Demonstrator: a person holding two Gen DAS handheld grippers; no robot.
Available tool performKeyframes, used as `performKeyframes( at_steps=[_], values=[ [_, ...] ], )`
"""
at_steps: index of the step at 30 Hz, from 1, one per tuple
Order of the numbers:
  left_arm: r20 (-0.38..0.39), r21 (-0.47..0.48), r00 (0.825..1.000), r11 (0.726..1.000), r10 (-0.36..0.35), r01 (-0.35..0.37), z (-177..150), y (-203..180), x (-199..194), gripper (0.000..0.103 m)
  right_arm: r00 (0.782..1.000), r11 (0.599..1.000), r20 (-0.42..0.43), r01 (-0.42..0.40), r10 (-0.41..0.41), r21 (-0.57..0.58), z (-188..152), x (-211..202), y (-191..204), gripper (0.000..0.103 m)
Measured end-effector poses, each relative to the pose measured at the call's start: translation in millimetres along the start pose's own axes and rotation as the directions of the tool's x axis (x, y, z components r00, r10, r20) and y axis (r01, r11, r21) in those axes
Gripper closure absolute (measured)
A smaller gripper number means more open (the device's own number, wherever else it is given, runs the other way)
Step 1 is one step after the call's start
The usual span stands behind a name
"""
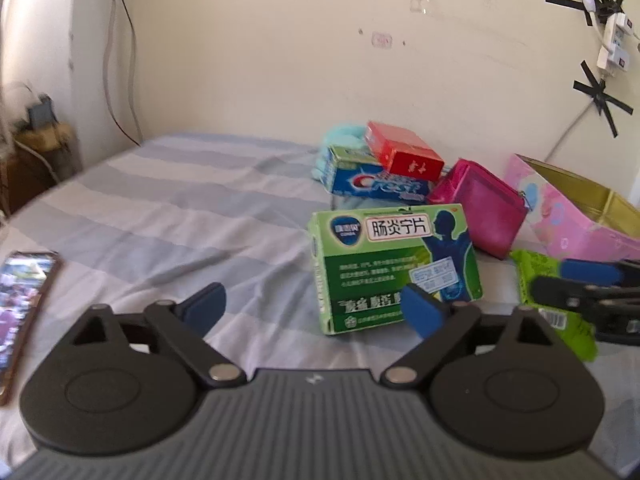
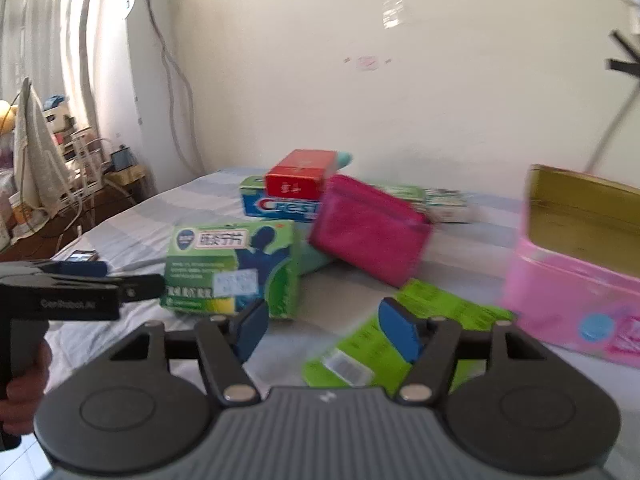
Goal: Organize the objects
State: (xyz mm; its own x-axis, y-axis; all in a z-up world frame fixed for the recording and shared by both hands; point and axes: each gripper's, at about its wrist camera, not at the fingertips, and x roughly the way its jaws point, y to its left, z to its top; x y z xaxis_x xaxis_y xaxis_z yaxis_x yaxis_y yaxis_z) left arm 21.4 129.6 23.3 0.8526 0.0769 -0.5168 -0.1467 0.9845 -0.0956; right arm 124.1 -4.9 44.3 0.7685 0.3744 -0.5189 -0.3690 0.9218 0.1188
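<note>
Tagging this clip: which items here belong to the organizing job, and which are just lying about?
Job: pink tin, green box, Crest box, red box, pink pouch, lime packet, teal thing.
Lying about: phone, wall cables, taped chargers.

Both grippers open, neither holding anything.

Left gripper (image 1: 313, 307): jaws spread wide, blue pads (image 1: 206, 305) angled outward, nothing between them; in the right wrist view its body is level, gripped from below by the person's left hand (image 2: 24, 380). Right gripper (image 2: 325, 330): jaws apart, nothing clamped between them; in the left wrist view it enters from the right edge, fingers pointing left.
</note>
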Motion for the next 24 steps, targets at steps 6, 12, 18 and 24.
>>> performKeyframes(
  at_steps=[6,12,18,24],
  values=[
    [-0.058,-0.102,0.989,0.987,-0.133,0.127,9.6,15.4,20.7,0.020,0.994,0.996,-0.061,-0.088,0.088,0.002,7.7,33.4,1.1,0.040],
    [-0.117,-0.214,0.959,0.950,-0.257,0.229,10.3,25.8,43.9,0.037,0.982,0.989,-0.112,-0.150,0.149,0.004,0.9,52.5,1.7,0.037],
    [-0.121,-0.237,0.945,0.934,-0.303,0.269,10.1,19.3,47.7,0.046,0.977,0.983,-0.117,-0.181,0.177,-0.024,-2.4,58.5,10.5,0.041],
    [-0.094,-0.207,0.945,0.935,-0.312,0.288,13.0,9.9,25.1,0.046,0.988,0.988,-0.046,-0.147,0.144,-0.053,-6.5,29.8,17.2,0.041]
  ],
)
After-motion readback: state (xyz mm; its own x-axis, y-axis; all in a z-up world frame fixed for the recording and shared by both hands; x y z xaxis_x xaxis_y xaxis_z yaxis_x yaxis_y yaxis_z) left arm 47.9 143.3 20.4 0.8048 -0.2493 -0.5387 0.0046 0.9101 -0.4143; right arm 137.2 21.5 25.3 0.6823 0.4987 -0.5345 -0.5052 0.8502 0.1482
